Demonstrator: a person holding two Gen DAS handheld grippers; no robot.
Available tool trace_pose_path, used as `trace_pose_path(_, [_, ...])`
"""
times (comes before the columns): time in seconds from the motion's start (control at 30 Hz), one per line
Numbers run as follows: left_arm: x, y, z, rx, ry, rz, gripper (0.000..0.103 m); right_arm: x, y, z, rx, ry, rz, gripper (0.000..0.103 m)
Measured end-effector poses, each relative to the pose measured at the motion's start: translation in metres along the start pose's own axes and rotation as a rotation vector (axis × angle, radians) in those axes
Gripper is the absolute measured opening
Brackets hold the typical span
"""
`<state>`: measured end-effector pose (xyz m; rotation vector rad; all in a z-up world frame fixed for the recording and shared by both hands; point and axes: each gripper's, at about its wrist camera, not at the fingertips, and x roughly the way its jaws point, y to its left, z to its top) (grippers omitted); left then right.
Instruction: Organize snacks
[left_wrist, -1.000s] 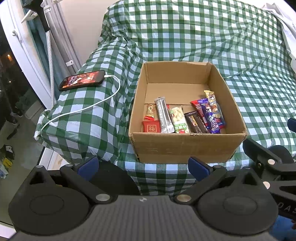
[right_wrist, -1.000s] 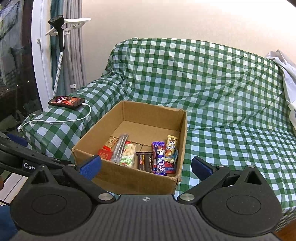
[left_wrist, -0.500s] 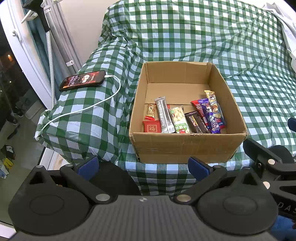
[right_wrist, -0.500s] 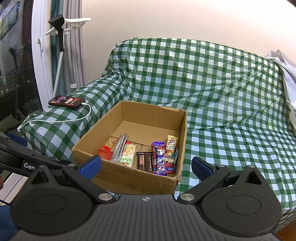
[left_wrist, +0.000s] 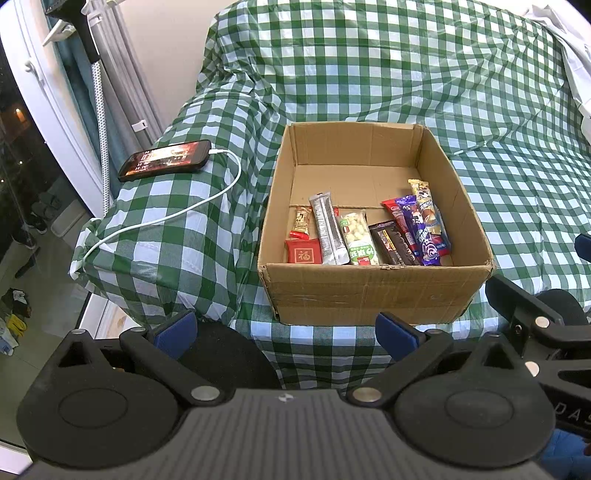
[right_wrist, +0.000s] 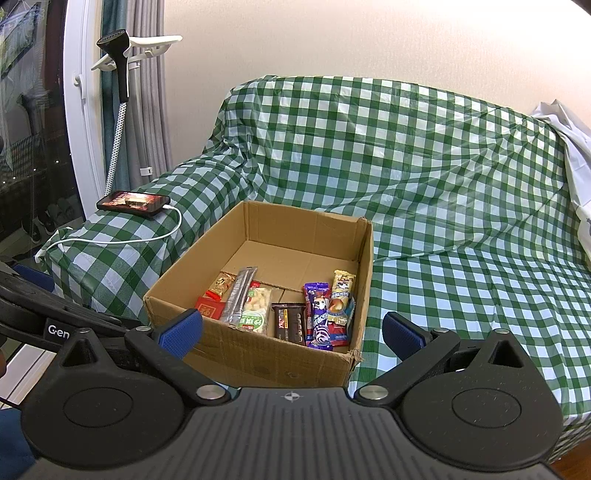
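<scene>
**Left wrist view: both jaws spread, snacks lined up in box**

Left gripper (left_wrist: 284, 334) has its jaws spread wide, nothing between them, hanging short of the box (left_wrist: 373, 291) front wall. Right gripper (right_wrist: 291, 338) is the same: jaws apart, empty, just behind the box's near corner. Neither touches anything. The right tool also shows at the right edge of the left view, so both sit side by side, backed off.

Snacks lie in the box in one row against the near wall, long sides parallel, likely so each stays visible and easy to pinch. Left to right:
- red packet (left_wrist: 303, 254), flat, in the near left corner
- small gold candy (left_wrist: 301, 222), just behind it
- silver stick (left_wrist: 327, 229)
- green peanut pack (left_wrist: 357, 242)
- dark chocolate bar (left_wrist: 393, 247)
- purple bar (left_wrist: 419, 236), overlapping a red wrapper (left_wrist: 392, 211)
- yellow bar (left_wrist: 424, 210), nearest the right wall

The far half of the box floor is bare. No loose snack shows on the sofa (left_wrist: 517, 192), so sorting looks done or nearly so.

Off-task: phone (left_wrist: 166, 159) on the sofa arm, screen lit, cable (left_wrist: 177, 214) trailing over the arm edge. Keep clear of it.
</scene>
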<state>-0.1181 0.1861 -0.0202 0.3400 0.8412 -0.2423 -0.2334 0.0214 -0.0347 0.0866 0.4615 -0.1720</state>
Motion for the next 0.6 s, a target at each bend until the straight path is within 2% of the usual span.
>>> trace_pose_path(0.6, [0.0019,0.0046,-0.0026,-0.002,0.001,0.004,0.103,0.0008,0.0007,0.0002,-0.001,0.001,0.002,0.102])
